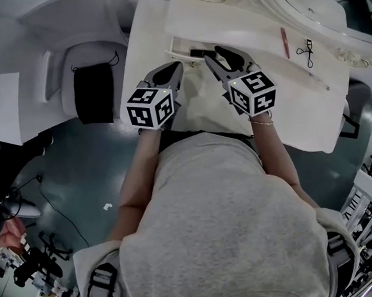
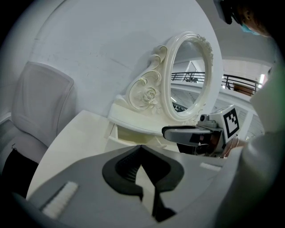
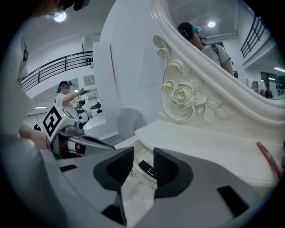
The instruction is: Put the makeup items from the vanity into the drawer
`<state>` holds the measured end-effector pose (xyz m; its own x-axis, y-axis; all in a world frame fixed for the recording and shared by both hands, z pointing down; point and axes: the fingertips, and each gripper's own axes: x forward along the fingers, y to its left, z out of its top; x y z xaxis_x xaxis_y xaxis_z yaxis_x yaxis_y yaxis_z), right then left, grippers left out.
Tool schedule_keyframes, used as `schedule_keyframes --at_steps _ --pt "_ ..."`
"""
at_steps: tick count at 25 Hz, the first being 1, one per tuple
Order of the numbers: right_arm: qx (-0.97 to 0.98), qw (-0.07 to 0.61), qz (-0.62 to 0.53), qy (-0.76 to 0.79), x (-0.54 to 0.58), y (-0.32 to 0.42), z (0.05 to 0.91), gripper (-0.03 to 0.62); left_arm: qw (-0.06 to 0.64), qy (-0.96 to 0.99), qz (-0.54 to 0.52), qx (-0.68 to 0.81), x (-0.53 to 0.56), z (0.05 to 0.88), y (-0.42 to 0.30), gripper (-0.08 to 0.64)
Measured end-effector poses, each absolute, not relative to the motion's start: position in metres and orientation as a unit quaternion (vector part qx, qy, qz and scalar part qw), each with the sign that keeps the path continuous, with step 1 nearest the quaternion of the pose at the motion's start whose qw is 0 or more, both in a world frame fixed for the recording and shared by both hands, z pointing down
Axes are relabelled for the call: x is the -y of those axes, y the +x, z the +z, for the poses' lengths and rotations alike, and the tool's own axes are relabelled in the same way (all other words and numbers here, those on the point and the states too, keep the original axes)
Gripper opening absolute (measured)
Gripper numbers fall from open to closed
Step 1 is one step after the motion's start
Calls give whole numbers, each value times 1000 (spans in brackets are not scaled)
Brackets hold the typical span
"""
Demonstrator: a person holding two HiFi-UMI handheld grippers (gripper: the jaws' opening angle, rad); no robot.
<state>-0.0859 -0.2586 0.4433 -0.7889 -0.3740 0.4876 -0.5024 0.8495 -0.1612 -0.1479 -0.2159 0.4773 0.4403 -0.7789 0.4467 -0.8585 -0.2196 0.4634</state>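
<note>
2 grippers sit side by side at the open drawer [image 1: 176, 46]. The right gripper [image 3: 143, 156] has its jaws apart and grips nothing; a black tube [image 3: 147, 168] lies on the drawer floor just beyond its tips, in line with the gap but not touched by either pad. The left gripper [image 2: 141, 149] is just to the right gripper's left, with its jaws together and empty, pointing at the drawer front.

The tube looks delivered, so the job is partly done. Well off to the right gripper's right, a red stick [image 1: 285, 42] and a curler [image 1: 306, 48] lie on the vanity [image 1: 299, 116].

3 risks stand out. If the right gripper draws back low, an open jaw could catch the tube and drag it out over the drawer's lip. With the tools this near each other, a sideways swing could knock them together. The stick is thin and lies flat, so a shallow pinch could let it slip or roll toward the edge.
</note>
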Motion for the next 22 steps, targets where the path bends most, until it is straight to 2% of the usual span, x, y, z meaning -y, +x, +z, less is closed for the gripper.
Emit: schedule_keyframes --at_steps 10,22 --pt "941 183 134 251 252 -71 411 112 300 818 12 491 213 439 -128 9" --pt "944 100 126 287 246 -37 358 110 266 845 41 462 209 413 -103 9"
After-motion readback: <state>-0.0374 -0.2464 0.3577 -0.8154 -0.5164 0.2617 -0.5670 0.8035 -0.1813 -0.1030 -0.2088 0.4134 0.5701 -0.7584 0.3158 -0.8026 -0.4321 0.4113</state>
